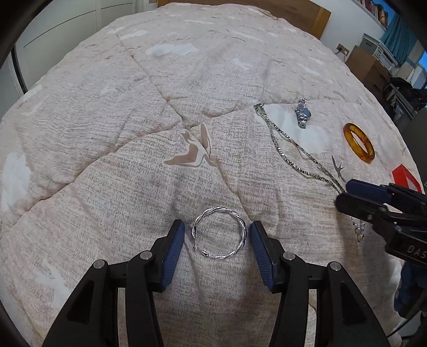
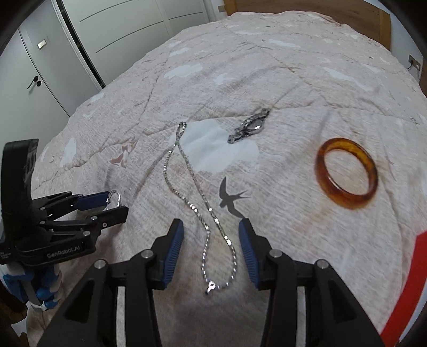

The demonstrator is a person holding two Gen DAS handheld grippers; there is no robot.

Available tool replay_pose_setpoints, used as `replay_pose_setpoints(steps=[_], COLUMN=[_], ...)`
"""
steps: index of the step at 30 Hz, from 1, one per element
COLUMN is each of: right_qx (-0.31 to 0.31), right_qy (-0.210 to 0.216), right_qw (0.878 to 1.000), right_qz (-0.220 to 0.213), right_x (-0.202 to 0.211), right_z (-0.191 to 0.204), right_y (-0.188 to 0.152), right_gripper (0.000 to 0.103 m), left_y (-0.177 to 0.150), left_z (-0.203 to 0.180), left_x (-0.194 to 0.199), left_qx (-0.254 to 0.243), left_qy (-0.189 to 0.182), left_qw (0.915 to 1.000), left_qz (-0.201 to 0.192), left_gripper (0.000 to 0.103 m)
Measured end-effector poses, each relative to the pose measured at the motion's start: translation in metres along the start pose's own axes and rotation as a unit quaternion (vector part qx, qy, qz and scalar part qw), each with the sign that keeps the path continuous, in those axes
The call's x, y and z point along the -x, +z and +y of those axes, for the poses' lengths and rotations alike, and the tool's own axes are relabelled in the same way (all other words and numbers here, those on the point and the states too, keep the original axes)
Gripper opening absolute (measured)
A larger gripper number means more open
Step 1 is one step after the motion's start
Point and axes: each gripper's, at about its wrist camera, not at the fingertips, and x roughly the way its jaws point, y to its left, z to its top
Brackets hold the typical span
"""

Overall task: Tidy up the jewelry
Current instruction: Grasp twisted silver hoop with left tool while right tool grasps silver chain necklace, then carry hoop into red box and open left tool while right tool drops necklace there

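A twisted silver hoop bracelet (image 1: 219, 232) lies on the pink quilt (image 1: 133, 133), between the fingers of my open left gripper (image 1: 217, 229), which straddles it without gripping. A long silver chain necklace (image 2: 197, 197) lies on the quilt; its clasp end sits between the fingers of my open right gripper (image 2: 210, 229). The necklace also shows in the left wrist view (image 1: 291, 146). A silver wristwatch (image 2: 249, 128) lies beyond the chain. An amber bangle (image 2: 347, 172) lies to the right. The left gripper also shows in the right wrist view (image 2: 114, 204), with the hoop (image 2: 114, 196) between its fingers.
The quilt covers a bed with a wooden headboard (image 1: 317, 18). White wardrobe doors (image 2: 66, 53) stand to the left. A red shape (image 2: 411, 280) lies at the quilt's right edge. Shelves and boxes (image 1: 379, 53) stand at the right.
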Motion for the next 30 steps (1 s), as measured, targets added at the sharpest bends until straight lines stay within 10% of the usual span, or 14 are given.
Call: replay_pose_setpoints(steps=[7,12,30], right_qx=[0.012,0.01,-0.01], right_qy=[-0.005,0.01,0.027], right_qw=[1.0,0.999,0.998], right_qz=[0.011,0.033,-0.057], right_x=[-0.015,-0.016,0.128], right_z=[0.005,0.007,0.05], right_y=[0.001,-0.011,-0.076], right_gripper=[0.041,0.004,0.003], left_y=[-0.005,-0.009,-0.055], left_z=[-0.001,-0.007,-0.039], left_x=[0.003,0.006,0.106], left_qx=[-0.007,-0.01,-0.037], left_qy=[0.001,0.0,-0.032], left_qw=[1.0,1.0,0.9979], left_qz=[-0.005,-0.002,-0.043], left_gripper=[0.043,0.039,0.039])
